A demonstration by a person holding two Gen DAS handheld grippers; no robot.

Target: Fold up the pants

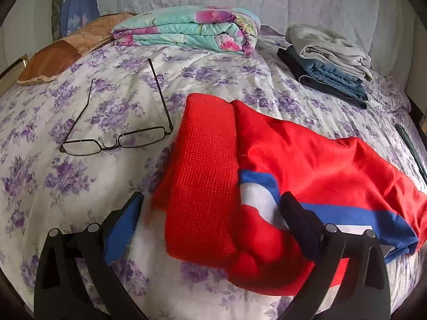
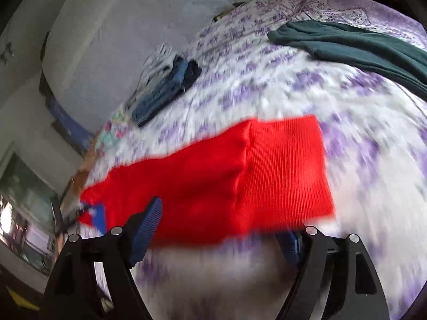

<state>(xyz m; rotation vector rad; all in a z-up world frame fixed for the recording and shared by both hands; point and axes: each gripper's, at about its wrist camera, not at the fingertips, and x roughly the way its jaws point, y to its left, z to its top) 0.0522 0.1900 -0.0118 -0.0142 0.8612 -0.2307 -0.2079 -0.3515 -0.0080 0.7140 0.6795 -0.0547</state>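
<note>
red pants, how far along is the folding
Done: the red pants lie doubled over on the bedspread, ribbed cuff on top, though loose and rumpled. A stack of folded clothes sits at the far side. In hand: nothing; the left gripper and right gripper both stand open over the pants. Left: probably tidying or another fold, then the dark green garment.

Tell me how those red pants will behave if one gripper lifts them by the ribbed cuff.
The red pants lie creased on the bedspread, so they will probably droop limply. The ribbed cuff looks thicker, likely giving a firmer hold.
</note>
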